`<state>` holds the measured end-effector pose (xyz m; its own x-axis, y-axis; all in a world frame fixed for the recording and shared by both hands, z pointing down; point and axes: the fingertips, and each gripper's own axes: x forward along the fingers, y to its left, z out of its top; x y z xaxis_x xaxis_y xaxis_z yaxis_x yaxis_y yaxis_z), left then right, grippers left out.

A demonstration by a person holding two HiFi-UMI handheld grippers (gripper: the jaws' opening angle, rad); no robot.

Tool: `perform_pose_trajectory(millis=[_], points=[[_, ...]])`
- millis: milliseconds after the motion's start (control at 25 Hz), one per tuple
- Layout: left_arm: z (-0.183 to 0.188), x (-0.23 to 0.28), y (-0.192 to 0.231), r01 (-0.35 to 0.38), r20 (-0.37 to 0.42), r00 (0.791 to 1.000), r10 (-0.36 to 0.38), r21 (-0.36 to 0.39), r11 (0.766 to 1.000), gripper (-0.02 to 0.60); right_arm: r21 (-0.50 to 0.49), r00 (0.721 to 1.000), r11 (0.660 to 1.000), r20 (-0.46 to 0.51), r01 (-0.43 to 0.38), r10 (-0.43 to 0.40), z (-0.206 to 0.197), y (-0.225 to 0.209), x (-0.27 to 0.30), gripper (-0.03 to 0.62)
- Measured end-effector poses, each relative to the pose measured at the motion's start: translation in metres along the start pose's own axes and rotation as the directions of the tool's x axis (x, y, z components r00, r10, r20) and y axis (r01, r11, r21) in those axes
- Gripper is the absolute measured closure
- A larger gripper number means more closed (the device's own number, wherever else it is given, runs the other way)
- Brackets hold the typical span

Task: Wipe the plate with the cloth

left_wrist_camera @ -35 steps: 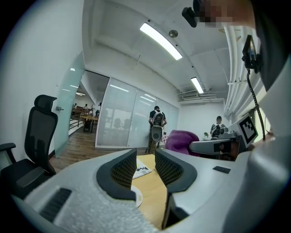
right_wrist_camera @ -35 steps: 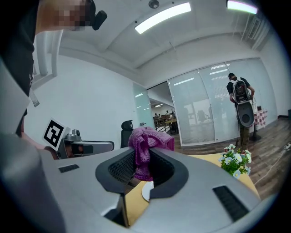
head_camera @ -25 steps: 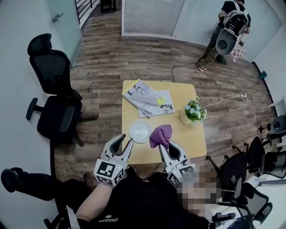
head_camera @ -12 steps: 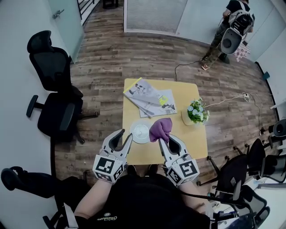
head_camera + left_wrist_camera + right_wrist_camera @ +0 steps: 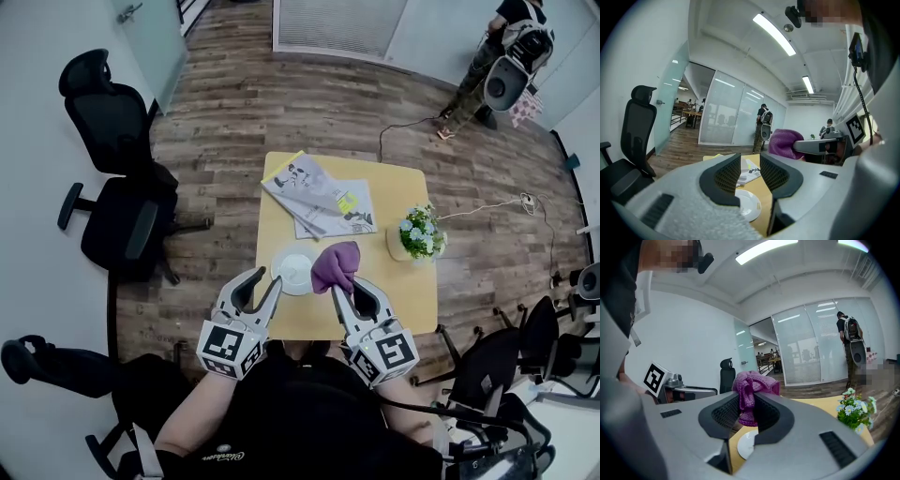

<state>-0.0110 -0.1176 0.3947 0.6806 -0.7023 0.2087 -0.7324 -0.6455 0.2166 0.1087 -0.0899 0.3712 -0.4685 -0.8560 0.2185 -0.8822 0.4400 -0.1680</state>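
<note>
Clamping bunched purple knit cloth (image 5: 336, 265), right gripper (image 5: 349, 287) near round white plate (image 5: 292, 270); left gripper (image 5: 266, 278) agape.

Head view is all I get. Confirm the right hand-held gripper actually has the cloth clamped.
Observer: Its own view shows the right hand-held gripper shut on the purple cloth, with a fold pinched between both pads.
Operator: Now check the left one.
Observer: The left hand-held gripper is open, with nothing held. The white plate shows through the gap, lower down.
</note>
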Motion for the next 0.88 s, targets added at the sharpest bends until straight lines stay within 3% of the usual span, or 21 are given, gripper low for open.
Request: perform_pose_trajectory(millis=[400,680,880], points=[[-0.063,-0.007,0.017,-0.061,-0.115,0.992,0.052,-0.082,0.995,0.451,0.045,0.99,0.998,-0.131,-0.045,0.051,-0.059,0.008,0.01,0.523],[-0.128,-0.011,0.022,-0.113,-0.217,0.973,0.076,-0.166,0.98,0.451,0.068,0.958,0.993,-0.263,-0.099,0.113,-0.126,0.022,0.016,0.523],[-0.148,-0.013,0.021,-0.127,-0.23,0.97,0.081,-0.191,0.973,0.451,0.06,0.939,0.99,-0.315,-0.126,0.139,-0.148,0.022,0.022,0.523]])
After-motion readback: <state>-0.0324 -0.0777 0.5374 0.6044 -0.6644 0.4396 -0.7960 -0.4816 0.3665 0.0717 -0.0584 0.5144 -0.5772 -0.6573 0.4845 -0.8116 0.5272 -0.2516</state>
